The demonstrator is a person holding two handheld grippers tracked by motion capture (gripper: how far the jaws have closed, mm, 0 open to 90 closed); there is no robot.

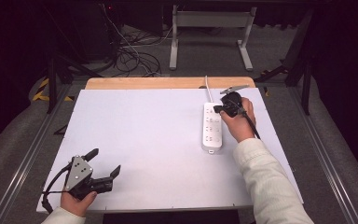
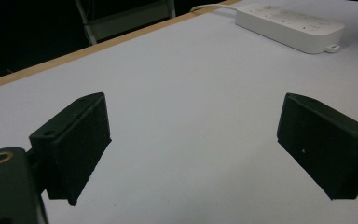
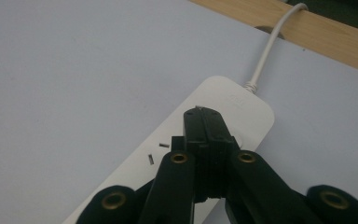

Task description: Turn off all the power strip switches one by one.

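A white power strip lies on the right half of the white table, its cord running off the far edge. My right gripper is shut with nothing between its jaws, and its tips are over the strip's far end. In the right gripper view the closed jaws point down at the top of the power strip near the cord end. My left gripper rests at the table's near left corner, open and empty. In the left gripper view, the power strip lies far off at the upper right.
The white table has a wooden strip along its far edge. Beyond it stand a white desk frame and loose cables on the floor. Metal rails run along both sides.
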